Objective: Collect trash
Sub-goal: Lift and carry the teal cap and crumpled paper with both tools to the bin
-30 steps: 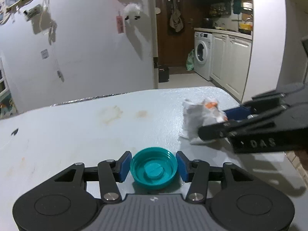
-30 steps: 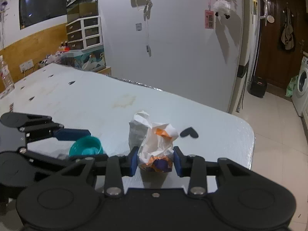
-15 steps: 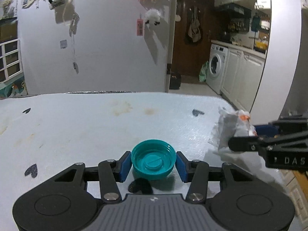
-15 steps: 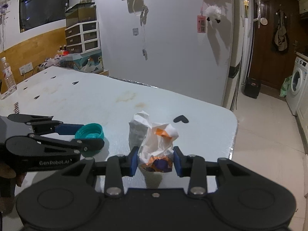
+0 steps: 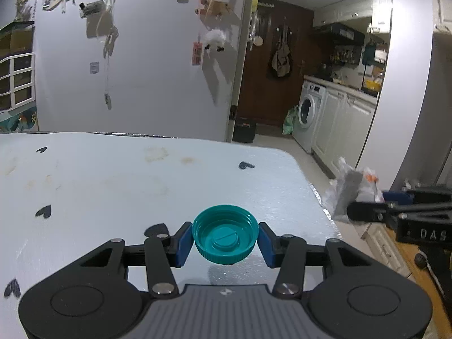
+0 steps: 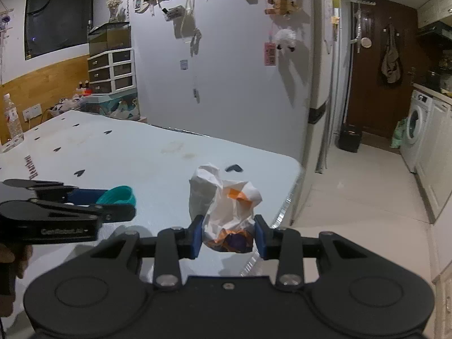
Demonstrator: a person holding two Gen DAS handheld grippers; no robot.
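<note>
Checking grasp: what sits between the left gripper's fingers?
The teal cap, pinched between the left gripper's blue fingers, clear of the table; left wrist view.

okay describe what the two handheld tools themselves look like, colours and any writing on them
Both are alike: the left tool and right tool have black linkage arms with silver rivets, blue pads and round black housings. White lettering marks each tool's side; the left has a grey ribbed centre.

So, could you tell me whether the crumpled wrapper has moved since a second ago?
Yes. In the left wrist view, the wrapper was over the table; now it is past the table's right edge, over the floor.
</note>
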